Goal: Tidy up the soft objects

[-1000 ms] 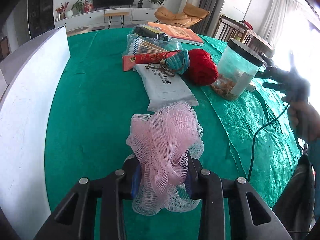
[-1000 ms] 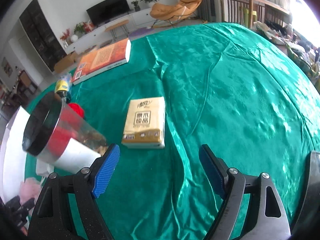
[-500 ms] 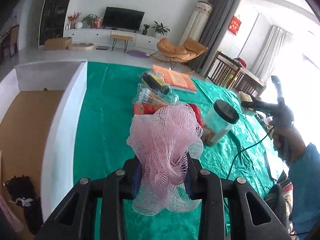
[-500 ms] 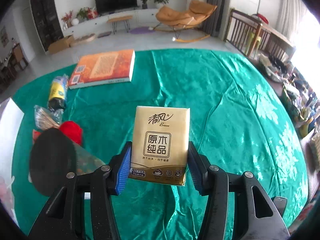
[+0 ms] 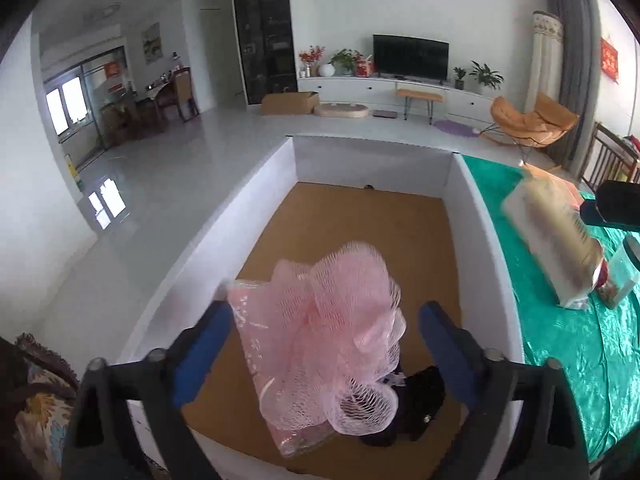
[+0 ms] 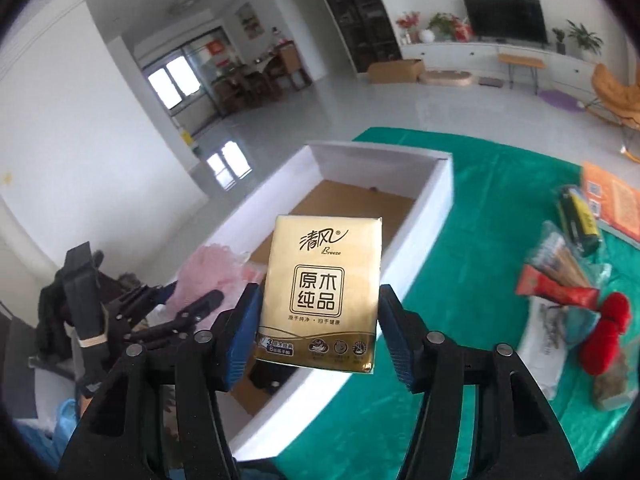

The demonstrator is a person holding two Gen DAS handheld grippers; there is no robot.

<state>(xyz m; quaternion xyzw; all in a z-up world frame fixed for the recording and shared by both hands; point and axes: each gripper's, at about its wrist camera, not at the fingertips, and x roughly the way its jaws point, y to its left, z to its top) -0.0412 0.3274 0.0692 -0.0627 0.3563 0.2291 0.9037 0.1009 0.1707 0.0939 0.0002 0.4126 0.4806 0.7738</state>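
Note:
My left gripper (image 5: pixel 324 344) is open over the near end of the white box (image 5: pixel 484 248). The pink mesh bath pouf (image 5: pixel 340 332) hangs loose between its spread blue pads (image 5: pixel 200 344), above a pink packet (image 5: pixel 256 344) and a dark cloth item (image 5: pixel 416 408) on the brown box floor. My right gripper (image 6: pixel 316 336) is shut on a gold tissue pack (image 6: pixel 320 292) and holds it in the air beside the box (image 6: pixel 436 204). The tissue pack also shows blurred in the left wrist view (image 5: pixel 552 240). The pouf shows in the right wrist view (image 6: pixel 204 276).
The green tablecloth (image 6: pixel 480 240) carries a red yarn ball (image 6: pixel 608 332), a red packet (image 6: pixel 560 288), a white pack (image 6: pixel 548 336), a bagged item (image 6: pixel 556 256), a dark tube (image 6: pixel 580 216), an orange book (image 6: pixel 616 200) and a clear jar (image 5: pixel 624 276).
My left gripper swung over the white box and opened, letting go of the pouf. My right gripper carried the tissue pack left toward the box.

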